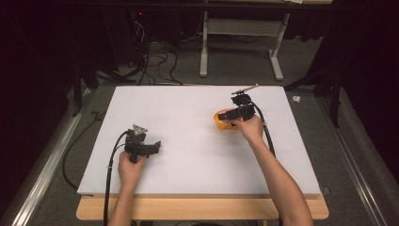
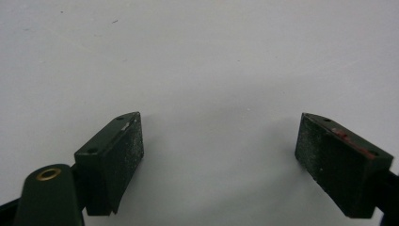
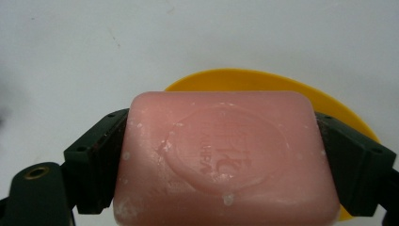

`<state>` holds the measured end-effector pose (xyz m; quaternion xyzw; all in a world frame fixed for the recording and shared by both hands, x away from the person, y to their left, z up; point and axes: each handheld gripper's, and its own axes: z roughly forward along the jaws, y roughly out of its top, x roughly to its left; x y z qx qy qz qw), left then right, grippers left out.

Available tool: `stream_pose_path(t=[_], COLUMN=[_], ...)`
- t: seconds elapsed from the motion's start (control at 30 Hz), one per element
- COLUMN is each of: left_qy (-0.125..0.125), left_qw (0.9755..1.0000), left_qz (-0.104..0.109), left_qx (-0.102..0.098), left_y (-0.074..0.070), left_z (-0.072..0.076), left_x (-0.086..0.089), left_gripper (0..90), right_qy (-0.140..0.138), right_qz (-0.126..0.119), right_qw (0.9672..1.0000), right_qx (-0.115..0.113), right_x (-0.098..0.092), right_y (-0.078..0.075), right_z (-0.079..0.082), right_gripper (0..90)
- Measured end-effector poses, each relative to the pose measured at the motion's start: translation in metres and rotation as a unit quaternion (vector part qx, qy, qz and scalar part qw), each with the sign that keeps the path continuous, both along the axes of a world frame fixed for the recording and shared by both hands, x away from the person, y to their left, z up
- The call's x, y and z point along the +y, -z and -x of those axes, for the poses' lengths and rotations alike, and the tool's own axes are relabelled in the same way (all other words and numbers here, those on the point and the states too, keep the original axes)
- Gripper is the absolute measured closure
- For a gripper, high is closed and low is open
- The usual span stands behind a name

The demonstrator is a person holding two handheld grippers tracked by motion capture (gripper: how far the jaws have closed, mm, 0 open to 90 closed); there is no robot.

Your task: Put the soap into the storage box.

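Soap placement is the step in hand, as I read it. Going left to right: your left gripper (image 1: 149,148) sits over bare white table (image 1: 188,155), jaws spread wide with nothing between them, as the left gripper view confirms, so it's idle. Middle of the table is bare, so nothing blocks the path. Over on the right, your right gripper (image 1: 225,116) has its jaws clamped on both ends of a pink soap bar (image 3: 226,160), stamped face up, held just above and partly over a yellow dish (image 3: 282,87). In the high view the dish (image 1: 221,123) sits right of centre, under your gripper. Next move probably calls for centring the bar over the dish, lowering until it seats, then letting go. Watch the dish rim; an off-centre drop could tip it or slide the soap off.
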<state>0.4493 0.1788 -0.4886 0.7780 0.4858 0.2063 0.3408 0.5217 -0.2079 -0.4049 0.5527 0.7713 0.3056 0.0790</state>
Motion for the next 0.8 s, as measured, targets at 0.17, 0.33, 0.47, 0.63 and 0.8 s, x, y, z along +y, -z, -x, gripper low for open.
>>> stream_pose_path(t=[0.17, 0.33, 0.47, 0.63, 0.8], left_qy=[0.0, 0.0, 0.0, 0.0, 0.0], left_qw=[1.0, 1.0, 1.0, 1.0, 1.0], left_qz=[0.0, -0.001, -0.001, -0.001, -0.001], left_qx=[0.0, 0.0, 0.0, 0.0, 0.0], left_y=[0.0, 0.0, 0.0, 0.0, 0.0], left_z=[0.0, 0.0, 0.0, 0.0, 0.0], left_x=[0.0, 0.0, 0.0, 0.0, 0.0], left_gripper=[16.1, 16.2, 16.2, 16.1, 16.1], right_qy=[0.002, 0.005, 0.013, 0.016, 0.029], right_qz=[-0.007, -0.004, -0.009, -0.01, -0.011], right_qw=[0.9999, 0.9998, 0.9997, 0.9994, 0.9988], right_qx=[0.008, 0.016, 0.018, 0.027, 0.037], right_x=[-0.002, -0.003, -0.004, -0.004, -0.007], right_y=[0.003, 0.006, 0.007, 0.011, 0.015], right_z=[-0.002, -0.005, -0.007, -0.01, -0.013], right_gripper=[13.5, 13.4, 13.4, 13.4, 13.4])
